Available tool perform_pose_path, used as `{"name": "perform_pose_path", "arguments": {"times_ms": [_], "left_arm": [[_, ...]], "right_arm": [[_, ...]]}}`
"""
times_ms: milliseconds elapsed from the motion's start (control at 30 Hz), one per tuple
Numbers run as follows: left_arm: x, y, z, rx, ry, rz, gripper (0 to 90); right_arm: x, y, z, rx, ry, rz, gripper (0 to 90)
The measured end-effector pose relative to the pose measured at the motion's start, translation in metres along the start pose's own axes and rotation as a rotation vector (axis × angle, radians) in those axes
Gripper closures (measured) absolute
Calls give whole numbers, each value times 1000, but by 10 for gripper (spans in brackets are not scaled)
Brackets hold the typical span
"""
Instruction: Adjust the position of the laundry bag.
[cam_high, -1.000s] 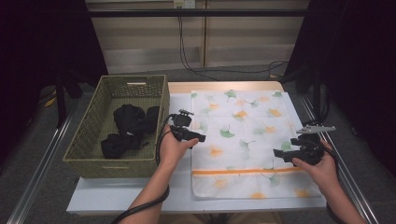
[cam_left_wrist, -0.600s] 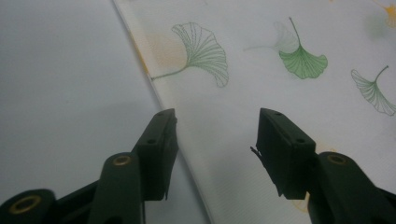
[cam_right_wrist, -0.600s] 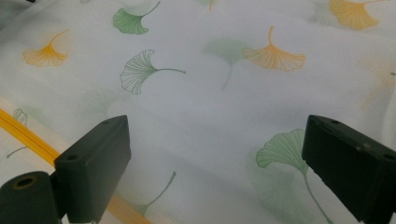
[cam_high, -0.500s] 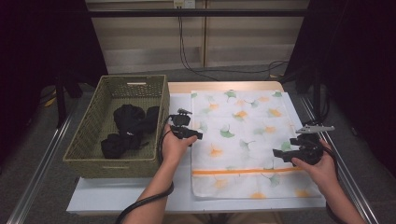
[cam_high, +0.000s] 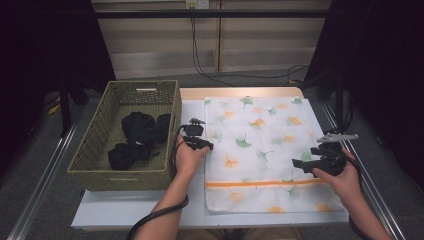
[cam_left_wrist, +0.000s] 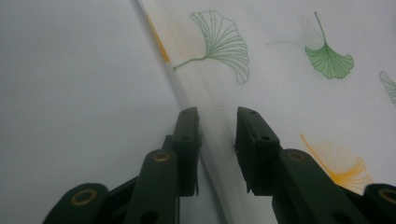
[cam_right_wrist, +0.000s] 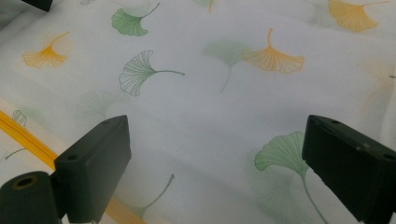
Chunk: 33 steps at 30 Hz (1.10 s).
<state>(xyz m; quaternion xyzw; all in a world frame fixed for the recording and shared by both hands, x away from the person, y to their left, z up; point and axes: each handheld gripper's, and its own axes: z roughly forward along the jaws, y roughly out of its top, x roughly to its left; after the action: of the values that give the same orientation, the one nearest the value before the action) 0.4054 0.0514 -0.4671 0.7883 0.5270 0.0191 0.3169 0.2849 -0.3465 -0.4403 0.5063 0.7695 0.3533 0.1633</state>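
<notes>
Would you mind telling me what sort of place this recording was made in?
Probably a lab or studio recording bench, not a home: a white table on metal rails, dark curtains at both sides, cables down the back wall, and a leaf-print cloth beside a basket.

Left gripper (cam_left_wrist: 217, 135) jaws have just been closing; right gripper (cam_right_wrist: 215, 163) gapes wide.
</notes>
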Motion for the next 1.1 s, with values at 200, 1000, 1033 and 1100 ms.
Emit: {"name": "perform_pose_path", "arguments": {"times_ms": [200, 1000, 1033, 1100], "left_arm": [[-1, 2, 2, 29, 0, -29, 887], [-6, 34, -36, 48, 28, -59, 898], [-5, 37, -40, 46, 38, -58, 898], [-5, 38, -45, 30, 45, -61, 898]], "right_arm": [[1, 1, 0, -3, -5, 2, 78], [1, 2, 0, -5, -1, -6, 79], [1, 2, 0, -5, -2, -4, 78], [1, 2, 0, -7, -2, -6, 79]]}}
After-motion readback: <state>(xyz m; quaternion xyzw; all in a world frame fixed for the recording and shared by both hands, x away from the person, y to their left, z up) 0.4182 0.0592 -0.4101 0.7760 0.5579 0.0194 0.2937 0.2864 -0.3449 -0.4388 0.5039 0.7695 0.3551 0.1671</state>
